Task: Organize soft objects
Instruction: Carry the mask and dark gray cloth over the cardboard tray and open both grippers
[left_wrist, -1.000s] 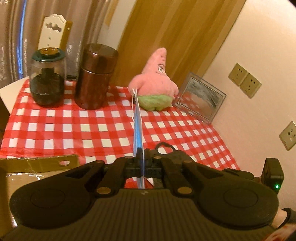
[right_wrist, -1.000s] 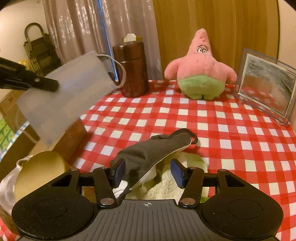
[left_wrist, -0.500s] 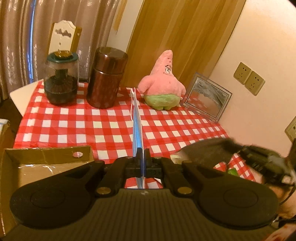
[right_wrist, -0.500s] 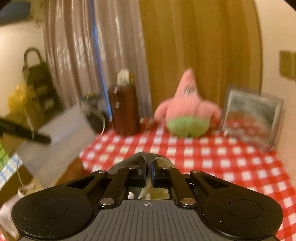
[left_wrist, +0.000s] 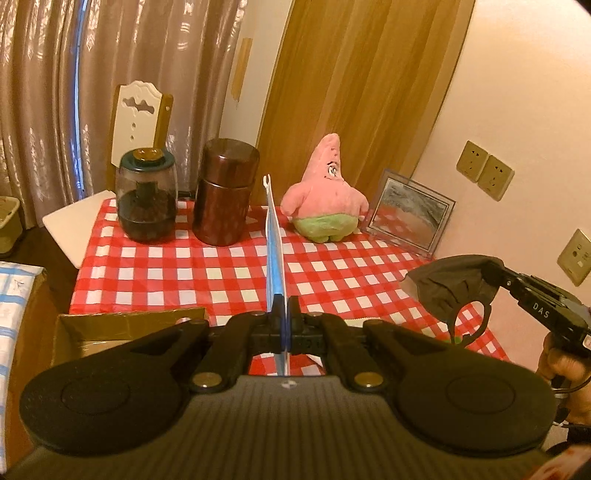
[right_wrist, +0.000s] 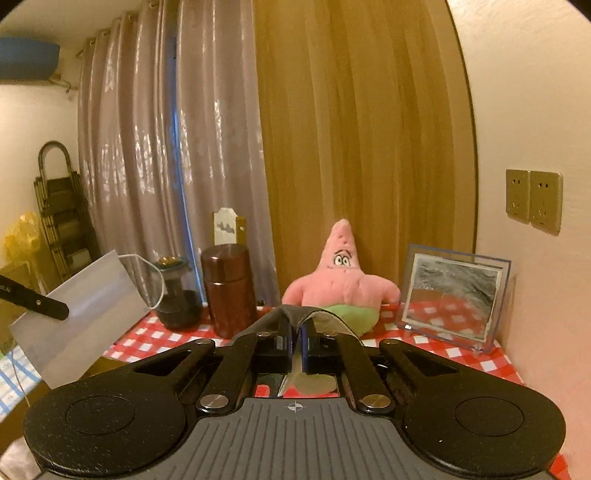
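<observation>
Red-checked tablecloth (left_wrist: 207, 273) below, near the Patrick plush (left_wrist: 325, 199). Right gripper (right_wrist: 294, 338) newly clamped on grey mask (left_wrist: 448, 286), lifted; left gripper (left_wrist: 282, 317) clamped on blue mask (left_wrist: 273, 251). Both ready for boxing.

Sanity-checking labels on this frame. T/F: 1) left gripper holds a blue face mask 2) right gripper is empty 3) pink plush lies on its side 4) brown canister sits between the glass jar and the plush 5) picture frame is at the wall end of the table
1) True. The left gripper is shut on the blue face mask, held edge-on to its own camera.
2) False. The right gripper is shut on a dark grey mask, lifted off the table.
3) False. The pink plush sits upright.
4) True. The brown canister stands between the glass jar and the plush.
5) True. The picture frame stands by the wall with the sockets.
</observation>
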